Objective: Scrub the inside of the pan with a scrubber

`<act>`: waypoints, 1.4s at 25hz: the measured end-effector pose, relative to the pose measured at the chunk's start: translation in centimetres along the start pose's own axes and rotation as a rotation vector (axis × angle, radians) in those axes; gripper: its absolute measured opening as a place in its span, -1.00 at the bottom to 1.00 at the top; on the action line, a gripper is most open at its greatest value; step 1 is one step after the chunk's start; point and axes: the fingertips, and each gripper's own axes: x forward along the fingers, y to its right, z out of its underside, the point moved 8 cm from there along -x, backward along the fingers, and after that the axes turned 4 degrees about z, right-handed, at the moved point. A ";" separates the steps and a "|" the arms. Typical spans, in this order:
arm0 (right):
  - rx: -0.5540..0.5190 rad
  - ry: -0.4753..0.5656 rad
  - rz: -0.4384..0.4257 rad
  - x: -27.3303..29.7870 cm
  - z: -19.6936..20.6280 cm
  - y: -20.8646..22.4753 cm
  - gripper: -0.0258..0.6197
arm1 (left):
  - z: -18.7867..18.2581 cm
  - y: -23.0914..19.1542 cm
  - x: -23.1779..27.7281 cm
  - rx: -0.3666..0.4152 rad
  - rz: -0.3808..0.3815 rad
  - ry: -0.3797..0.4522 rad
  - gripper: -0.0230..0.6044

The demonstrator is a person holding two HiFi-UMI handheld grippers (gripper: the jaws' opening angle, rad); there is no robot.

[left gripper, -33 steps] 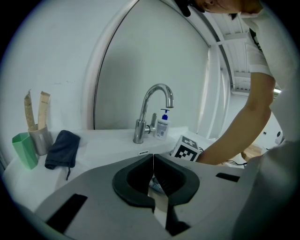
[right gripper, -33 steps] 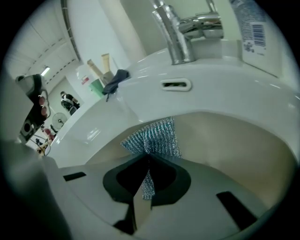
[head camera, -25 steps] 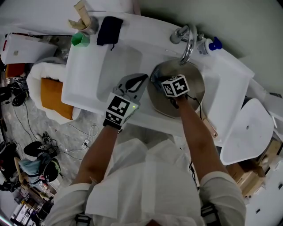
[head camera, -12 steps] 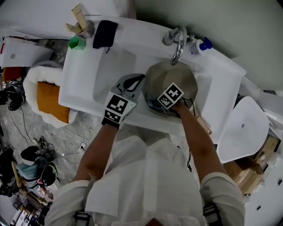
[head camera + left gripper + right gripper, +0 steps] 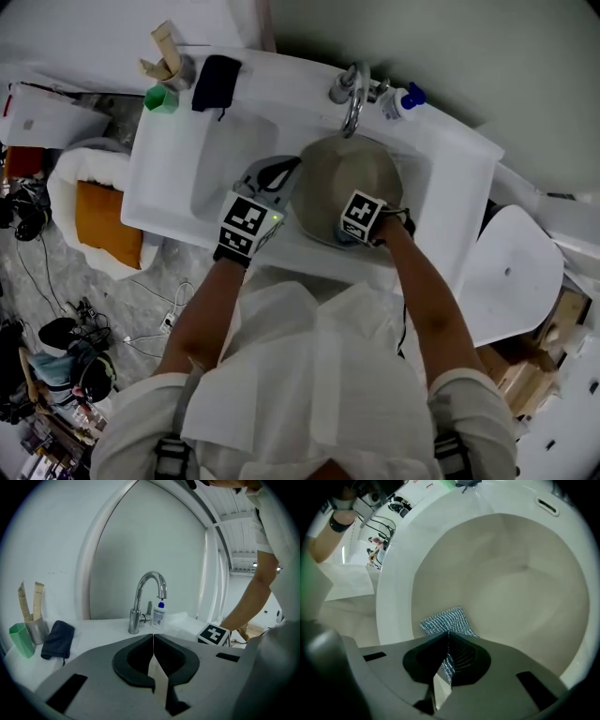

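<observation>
Pan (image 5: 342,178) scrubbing looks under way: your right tongs (image 5: 448,633) pinch the scrubber (image 5: 446,619) inside it, your left tongs (image 5: 153,637) are pressed together, empty, and more rubbing seems left.

chrome faucet (image 5: 353,92) at the back edge of the white counter (image 5: 169,178); just beside it, to the right, a white bottle with a blue cap (image 5: 397,101). back left corner: dark folded cloth (image 5: 215,73), green cup (image 5: 162,97), metal cup (image 5: 180,66) holding flat tan sticks. left of the counter, an orange cushion (image 5: 101,211) on a white seat. far right, a white rounded panel (image 5: 511,267).
</observation>
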 end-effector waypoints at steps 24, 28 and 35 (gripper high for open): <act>0.008 0.117 -0.097 1.2 -2.2 -0.9 -0.88 | 0.4 1.6 1.2 -0.012 -0.042 0.014 -0.87; 0.116 0.292 -0.083 1.8 -4.7 -0.7 -0.88 | 0.2 -0.2 1.1 -0.001 -0.008 0.002 -0.87; 0.222 0.476 0.056 2.1 -8.2 0.9 -0.88 | 0.8 -2.2 0.9 0.004 0.025 -0.030 -0.87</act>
